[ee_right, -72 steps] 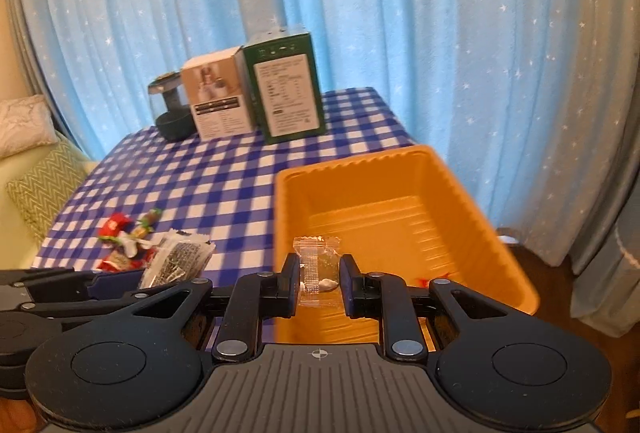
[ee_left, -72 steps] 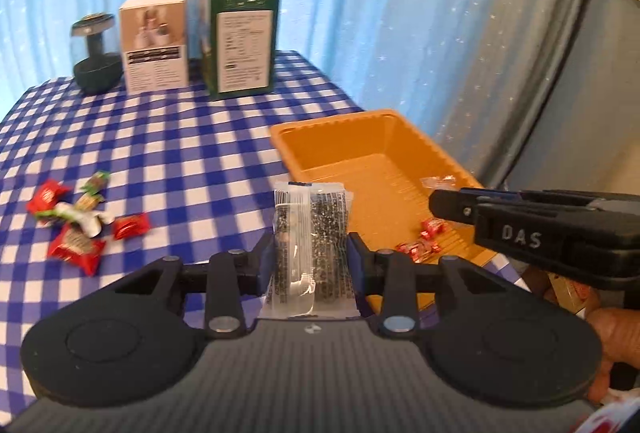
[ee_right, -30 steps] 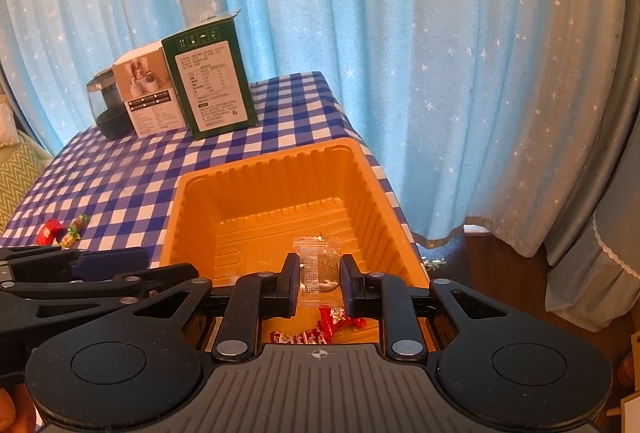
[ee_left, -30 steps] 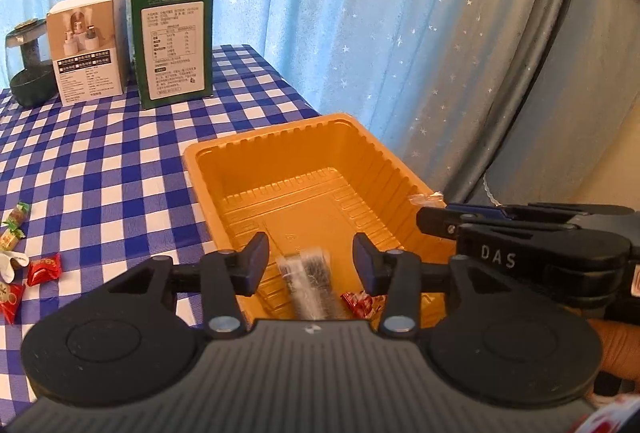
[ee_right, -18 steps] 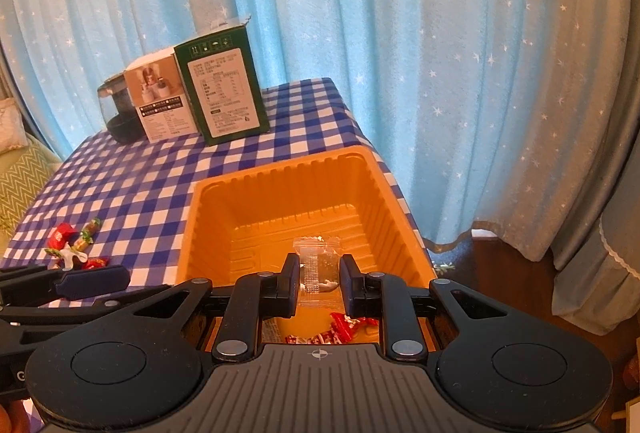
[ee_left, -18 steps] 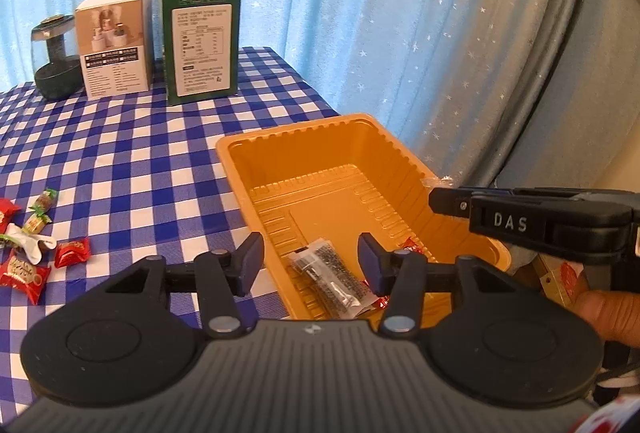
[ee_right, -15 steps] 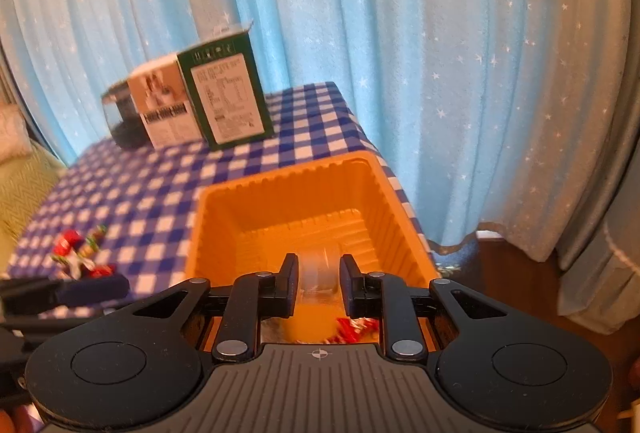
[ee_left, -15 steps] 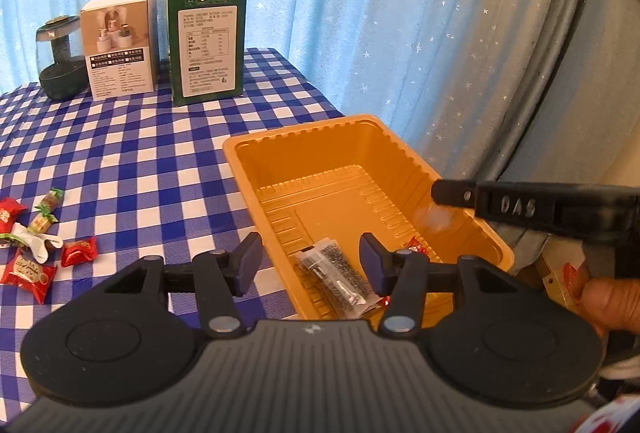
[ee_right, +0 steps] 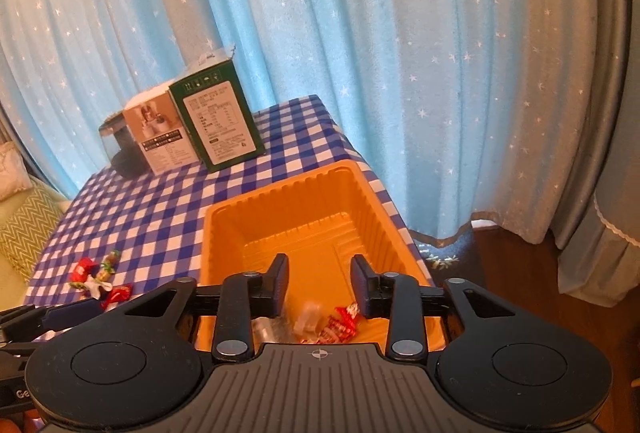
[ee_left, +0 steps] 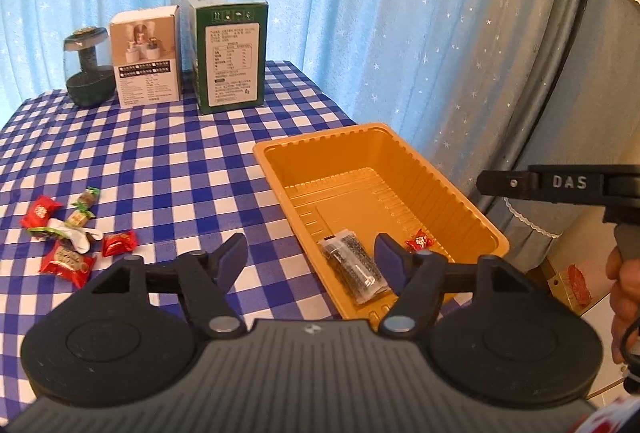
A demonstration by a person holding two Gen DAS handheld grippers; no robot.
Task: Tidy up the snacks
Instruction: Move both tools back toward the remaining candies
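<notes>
Both grippers' fingers [ee_left: 228, 257] just spread, nothing clamped; packets dropped in tray [ee_left: 400, 147], candies [ee_left: 68, 233] left on counter [ee_left: 160, 153].

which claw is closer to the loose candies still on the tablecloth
Left. The left claw hangs at the orange tray's near corner, just right of the candies; the right claw hangs over the tray, farther off.

Orange tray [ee_left: 280, 169] on the blue-and-white checked tablecloth [ee_left: 160, 153]; red-wrapped candies [ee_left: 72, 233] left; star-dotted blue curtain [ee_left: 360, 13] far.

left gripper [ee_left: 310, 257] opening, right gripper [ee_right: 319, 279] opening, both empty
</notes>
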